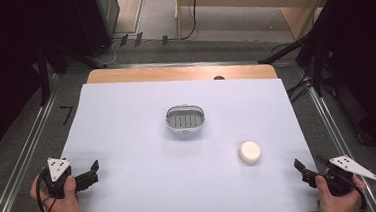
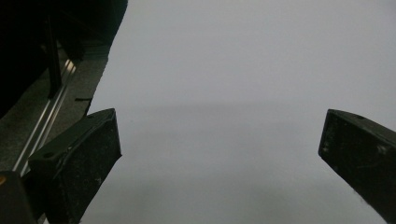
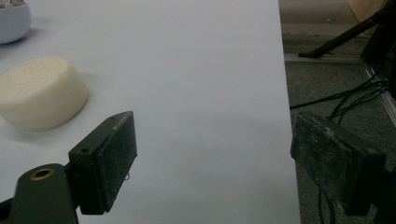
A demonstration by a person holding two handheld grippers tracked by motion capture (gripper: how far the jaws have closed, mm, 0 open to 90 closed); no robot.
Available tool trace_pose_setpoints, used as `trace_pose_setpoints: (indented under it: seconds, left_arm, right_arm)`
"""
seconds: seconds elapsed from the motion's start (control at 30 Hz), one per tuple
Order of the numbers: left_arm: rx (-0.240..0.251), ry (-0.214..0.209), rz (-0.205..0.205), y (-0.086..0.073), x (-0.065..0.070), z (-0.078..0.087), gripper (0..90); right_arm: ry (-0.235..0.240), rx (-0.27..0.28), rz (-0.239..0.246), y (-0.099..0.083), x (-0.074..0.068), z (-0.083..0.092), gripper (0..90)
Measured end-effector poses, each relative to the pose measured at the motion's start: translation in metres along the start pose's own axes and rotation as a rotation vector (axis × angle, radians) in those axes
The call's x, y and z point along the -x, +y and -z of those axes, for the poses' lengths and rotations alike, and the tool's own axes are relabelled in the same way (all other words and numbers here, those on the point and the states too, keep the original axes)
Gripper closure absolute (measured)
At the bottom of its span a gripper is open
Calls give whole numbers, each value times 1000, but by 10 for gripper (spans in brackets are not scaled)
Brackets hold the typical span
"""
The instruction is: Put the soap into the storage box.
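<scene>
Setting reads as a lab recording station: table [image 1: 123, 75] covered by a plain white sheet [image 1: 144, 154], metal rails [image 1: 19, 163] along both sides, black stand legs [image 1: 292, 48] and loose cables [image 1: 300, 85] on grey carpet, dark equipment cabinet [image 1: 94, 17] at the back

One soap bar [image 1: 250, 152], one soap dish [image 1: 185, 119], and two grippers.
</scene>
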State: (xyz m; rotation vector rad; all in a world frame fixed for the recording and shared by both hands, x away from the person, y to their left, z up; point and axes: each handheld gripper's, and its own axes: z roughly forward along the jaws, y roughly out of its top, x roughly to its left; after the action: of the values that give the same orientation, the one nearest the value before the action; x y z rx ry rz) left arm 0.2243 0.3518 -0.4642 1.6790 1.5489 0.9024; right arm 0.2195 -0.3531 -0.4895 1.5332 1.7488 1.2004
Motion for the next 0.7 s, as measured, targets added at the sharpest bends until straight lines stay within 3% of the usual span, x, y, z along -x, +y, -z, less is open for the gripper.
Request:
trace_pose_setpoints:
  seconds: [0.2, 0.3, 0.47, 0.5, 0.57, 0.6, 0.63, 0.7]
  left_arm:
    - [3, -6, 2, 0, -1, 0, 0]
    - [3, -7, 1, 0, -1, 0, 0]
    - [2, -6, 0, 0, 0, 0, 0]
    - [2, -7, -1, 0, 0, 0, 0]
    - [0, -8, 1, 0, 0, 0, 0]
    - [0, -8, 1, 0, 0, 0, 0]
    - [0, -9, 2, 0, 0, 0, 0]
    - [0, -11, 2, 0, -1, 0, 0]
  right_arm:
    - [-23, 7, 12, 1, -2, 1, 206]
    - [-32, 14, -7, 1, -1, 2, 396]
    - [-29, 36, 11, 6, -3, 2, 403]
    - [-46, 32, 11, 7, -3, 2, 399]
    - [-125, 35, 1, 12, -5, 6, 389]
    - [-125, 35, 1, 12, -5, 6, 389]
    - [-109, 22, -35, 13, -9, 9, 267]
    - [-110, 11, -23, 13, -11, 9, 240]
